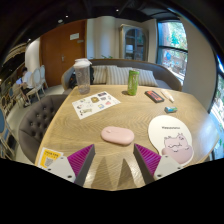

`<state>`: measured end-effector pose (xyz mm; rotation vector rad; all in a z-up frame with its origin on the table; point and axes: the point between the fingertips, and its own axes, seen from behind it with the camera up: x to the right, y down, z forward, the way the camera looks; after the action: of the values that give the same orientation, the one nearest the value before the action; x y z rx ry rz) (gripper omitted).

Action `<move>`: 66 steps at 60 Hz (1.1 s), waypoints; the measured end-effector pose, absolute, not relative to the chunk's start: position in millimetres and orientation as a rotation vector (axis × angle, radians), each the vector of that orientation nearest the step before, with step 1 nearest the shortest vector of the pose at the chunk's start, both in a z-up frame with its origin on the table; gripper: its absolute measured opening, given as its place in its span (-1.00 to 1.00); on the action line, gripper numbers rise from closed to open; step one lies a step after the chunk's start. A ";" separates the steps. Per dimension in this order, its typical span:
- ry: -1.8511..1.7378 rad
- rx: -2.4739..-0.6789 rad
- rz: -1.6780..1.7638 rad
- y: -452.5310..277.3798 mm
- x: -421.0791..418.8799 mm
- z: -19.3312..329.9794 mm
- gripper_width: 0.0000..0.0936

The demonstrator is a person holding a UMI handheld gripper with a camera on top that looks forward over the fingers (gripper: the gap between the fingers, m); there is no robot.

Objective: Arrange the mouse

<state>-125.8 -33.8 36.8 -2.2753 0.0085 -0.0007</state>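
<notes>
**Mouse ahead, tongs empty**

Your gripper (113, 158) hangs above the near edge of the table (90, 130) with its fingers spread wide and nothing between them. The pink mouse (117, 135) lies just ahead of the fingertips, on bare wood, apart from everything else.

Risks from here, as I judge them:
- The mouse is low and rounded — close too high on it and it will likely squirt out forward.
- Come in off-centre and one finger could shove it sideways before the other touches.
- The round cat mouse pad (172, 138) sits near, to the right of the mouse. If that's the target, dragging instead of lifting could catch on its edge.

Surface: light wooden table, oval-looking. On it, beyond the mouse — a printed sheet (94, 104), a green bottle (132, 82), a clear jug (82, 75), a dark phone-like object (154, 96). A yellow card (48, 156) lies beside the left finger.

Room: grey chair (35, 118) on the left, sofa with cushions (120, 73) behind, wooden door, windows on the right.
</notes>
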 end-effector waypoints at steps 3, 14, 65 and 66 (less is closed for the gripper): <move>-0.014 -2.286 -0.019 -27.8 -108.3 23.6 0.78; -0.119 -2.268 0.063 5.5 -85.4 -14.7 0.78; -0.051 -2.184 0.227 108.9 -76.9 59.4 -0.19; -0.039 -2.148 0.235 109.9 -71.9 74.8 -0.19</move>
<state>-71.9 109.9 74.8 -2.1483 -0.0394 0.2347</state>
